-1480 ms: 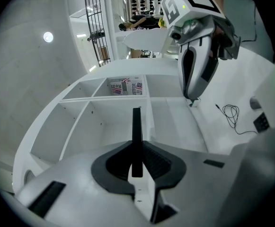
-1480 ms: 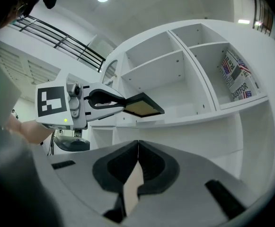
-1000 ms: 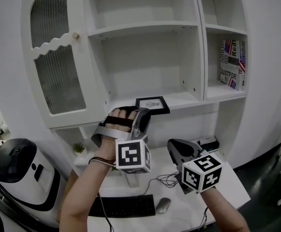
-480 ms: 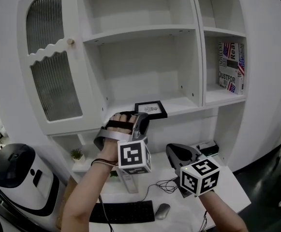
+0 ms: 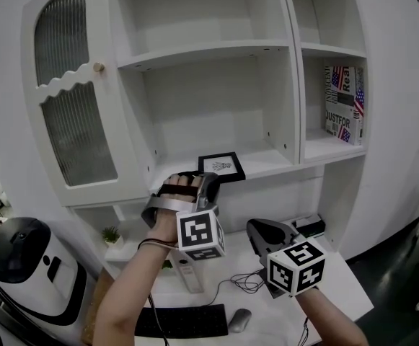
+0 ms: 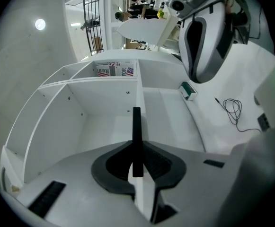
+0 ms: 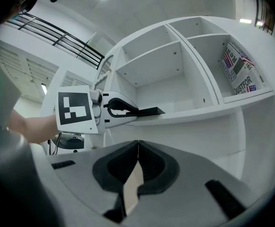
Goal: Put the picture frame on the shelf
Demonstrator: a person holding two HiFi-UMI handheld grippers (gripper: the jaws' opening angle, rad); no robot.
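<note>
Here the left gripper (image 5: 208, 180) is clamping the picture frame (image 5: 222, 166) flat over the shelf (image 5: 268, 161) lip, while the right gripper (image 5: 261, 229) is idling lower down, jaws together and empty.

- Head view: set high in front of the shelf (image 5: 274, 156), facing forward and down; whole shelf at middle distance.
- Left gripper view: close against the shelf, rolled sideways, facing into it.
- Right gripper view: low in front of the shelf, facing up at it.
- Shared by all three: frame (image 5: 221, 166), books (image 5: 342, 105) at the shelf's right end.
- Shared by head and right gripper views: left gripper (image 5: 206, 182).
</note>
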